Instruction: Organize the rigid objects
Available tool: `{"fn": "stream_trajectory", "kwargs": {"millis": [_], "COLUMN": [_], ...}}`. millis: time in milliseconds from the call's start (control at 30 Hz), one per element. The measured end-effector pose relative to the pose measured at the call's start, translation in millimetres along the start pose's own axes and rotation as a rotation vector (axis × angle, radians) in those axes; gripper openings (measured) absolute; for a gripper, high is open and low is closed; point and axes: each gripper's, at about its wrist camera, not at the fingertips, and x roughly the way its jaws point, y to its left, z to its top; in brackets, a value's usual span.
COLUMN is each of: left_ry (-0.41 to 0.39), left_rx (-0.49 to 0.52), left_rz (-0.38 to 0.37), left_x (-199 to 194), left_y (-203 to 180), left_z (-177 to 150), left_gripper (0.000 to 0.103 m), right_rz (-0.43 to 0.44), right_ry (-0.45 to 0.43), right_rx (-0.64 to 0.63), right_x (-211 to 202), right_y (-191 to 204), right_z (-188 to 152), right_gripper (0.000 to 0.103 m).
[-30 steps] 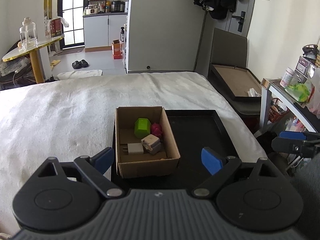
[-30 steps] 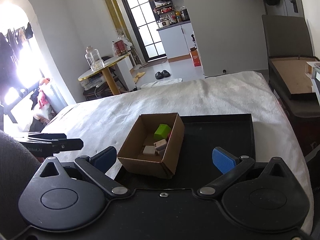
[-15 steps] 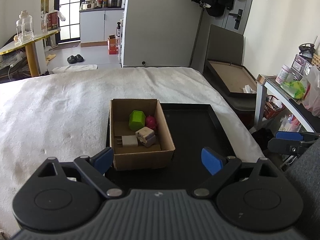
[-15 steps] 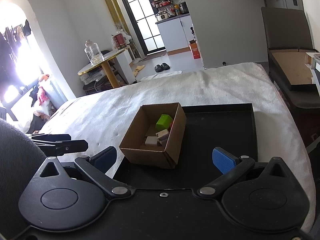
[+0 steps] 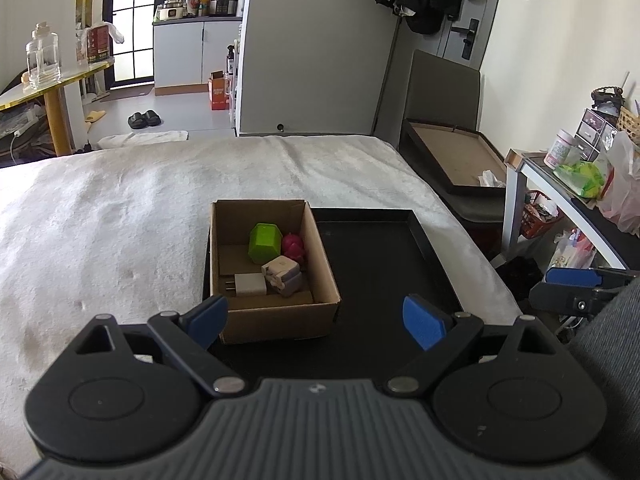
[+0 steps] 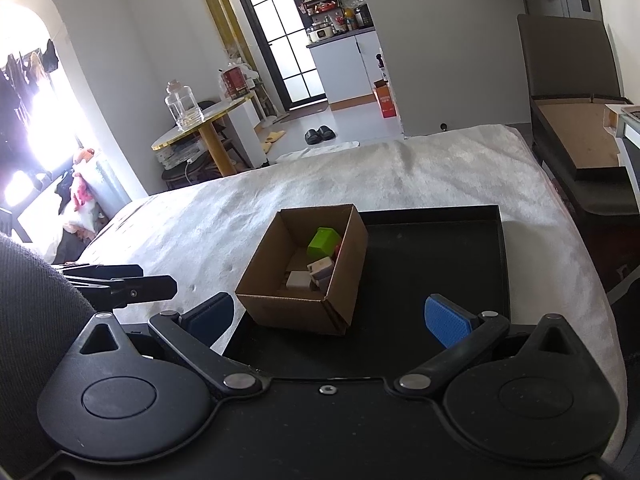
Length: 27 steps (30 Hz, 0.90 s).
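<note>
Cardboard forms the open box (image 5: 276,316) that stands on the left part of a black tray (image 5: 384,264), the tray itself lying on a white fleecy cover (image 5: 120,208) spread over the bed. Inside the box sit a lime-green faceted block (image 5: 264,243), a magenta knobbly piece (image 5: 293,245) just beside it against the right wall, a beige cube (image 5: 283,275) in front of them, and a white plug adapter (image 5: 248,285) touching the cube's left side. The rest of the tray to the right of the box is bare.

Both tongs hang back from the box, above the tray's near edge. The left gripper (image 5: 316,316) has its blue-padded fingers (image 5: 420,320) spread wide with nothing between them; its left pad overlaps the box's near left corner in the left wrist view. The right gripper (image 6: 330,318) is likewise spread wide and holds nothing, the box lying ahead between its pads (image 6: 444,320)
</note>
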Motion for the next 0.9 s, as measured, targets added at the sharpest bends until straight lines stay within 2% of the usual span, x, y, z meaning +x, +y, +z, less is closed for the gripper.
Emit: {"fn": "stream_trajectory", "kwargs": {"millis": [900], "left_ry": [0.013], "left_rx": [0.006], "left_rz": [0.004], "left_x": [4.0], "left_y": [1.2], "left_z": [-1.3], "left_gripper": [0.094], "right_rz": [-0.014], "right_ry": [0.001], "right_rx": [0.005], "right_x": [0.6], "right_y": [-1.4], "right_z": [-1.0], "right_gripper": [0.103]}}
